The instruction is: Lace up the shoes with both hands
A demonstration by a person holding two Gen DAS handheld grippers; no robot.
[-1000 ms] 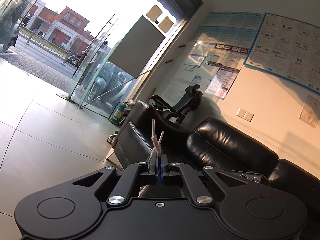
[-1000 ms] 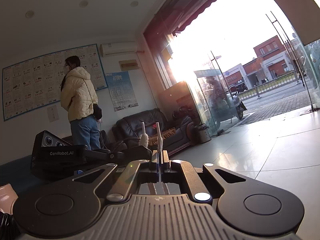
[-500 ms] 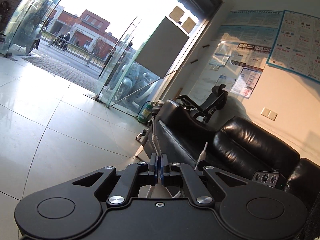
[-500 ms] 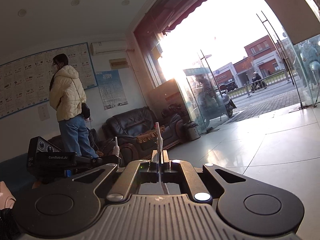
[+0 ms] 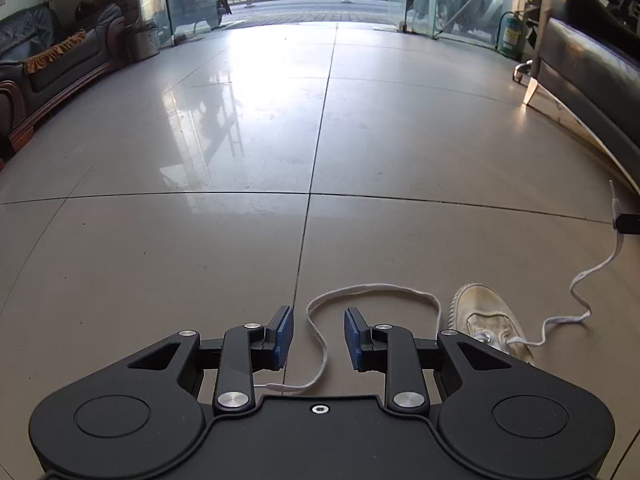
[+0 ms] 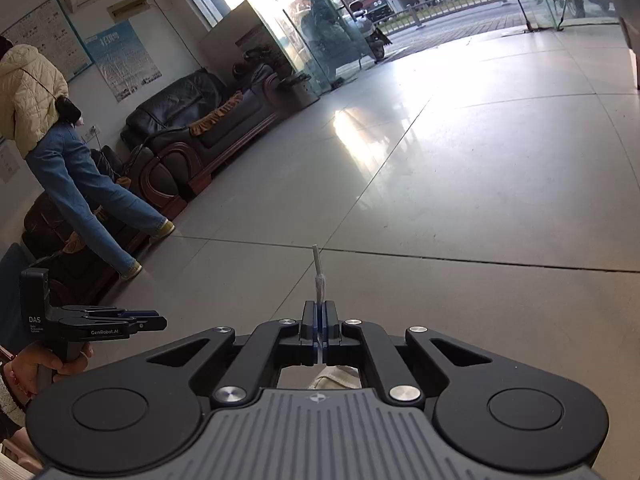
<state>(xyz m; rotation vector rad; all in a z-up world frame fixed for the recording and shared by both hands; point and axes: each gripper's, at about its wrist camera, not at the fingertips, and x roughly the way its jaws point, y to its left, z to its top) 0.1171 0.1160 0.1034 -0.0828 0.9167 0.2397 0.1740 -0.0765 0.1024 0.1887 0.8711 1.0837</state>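
Note:
A worn white shoe stands on the tiled floor, low and right in the left wrist view. My left gripper is opening, its blue pads apart and touching nothing. One white lace end lies looped on the floor and passes beneath the gap. The other lace end rises from the shoe to my right gripper at the frame's right edge. In the right wrist view my right gripper is shut on that lace, whose tip sticks out ahead. A hand holds the left gripper at the left.
A person in a cream jacket and jeans stands by a dark sofa along the left wall. A black leather couch and a green fire extinguisher are on the right. Glass doors are far ahead, with glossy floor tiles between.
Both grippers have dropped and tipped down from the room toward the floor. The left one has opened and let go of its lace end, which lies on the tiles. The right one still grips its end.

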